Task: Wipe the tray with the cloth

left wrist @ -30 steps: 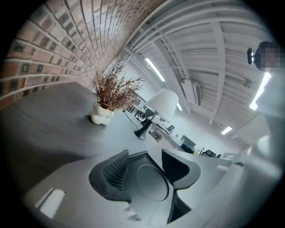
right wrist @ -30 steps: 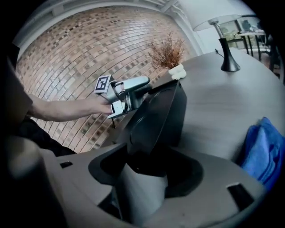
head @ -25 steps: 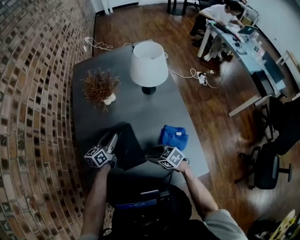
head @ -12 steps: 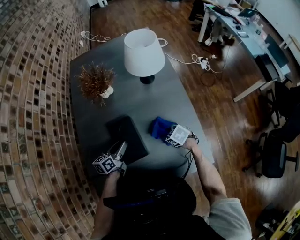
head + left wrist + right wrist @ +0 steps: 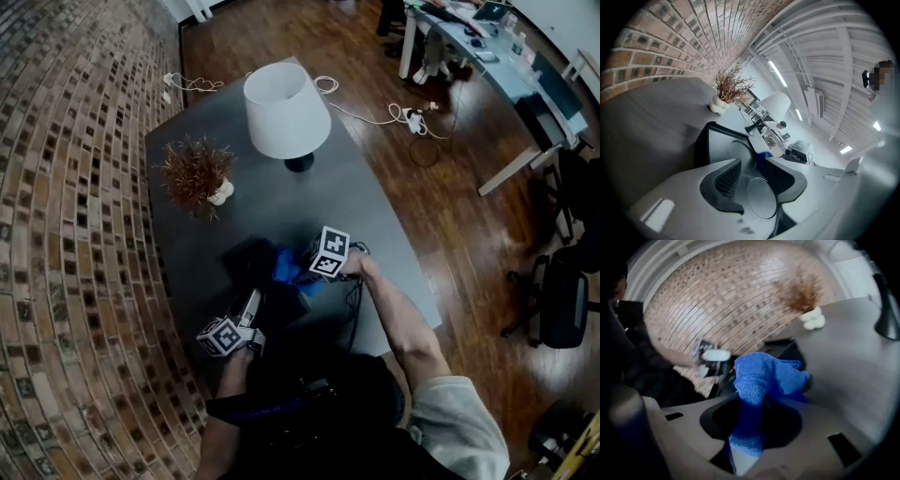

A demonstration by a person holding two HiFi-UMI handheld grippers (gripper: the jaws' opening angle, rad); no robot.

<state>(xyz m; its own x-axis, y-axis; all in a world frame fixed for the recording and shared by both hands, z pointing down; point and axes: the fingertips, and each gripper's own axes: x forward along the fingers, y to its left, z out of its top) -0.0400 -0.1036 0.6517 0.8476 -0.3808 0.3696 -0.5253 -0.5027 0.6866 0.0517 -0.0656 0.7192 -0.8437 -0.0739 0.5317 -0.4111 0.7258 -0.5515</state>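
Looking down in the head view, the black tray (image 5: 246,265) lies on the grey table (image 5: 366,216). The blue cloth (image 5: 286,265) is bunched over the tray's right part, held by the right gripper (image 5: 305,270). The left gripper (image 5: 253,302) meets the tray's near edge. In the left gripper view, its jaws, which have just been closing, pinch the tray's rim. In the right gripper view, the jaws are clamped on a fold of cloth, and the rest of it is heaped beyond them at the tray's edge.

The cloth (image 5: 287,266) hides much of the tray (image 5: 244,262) in head view.
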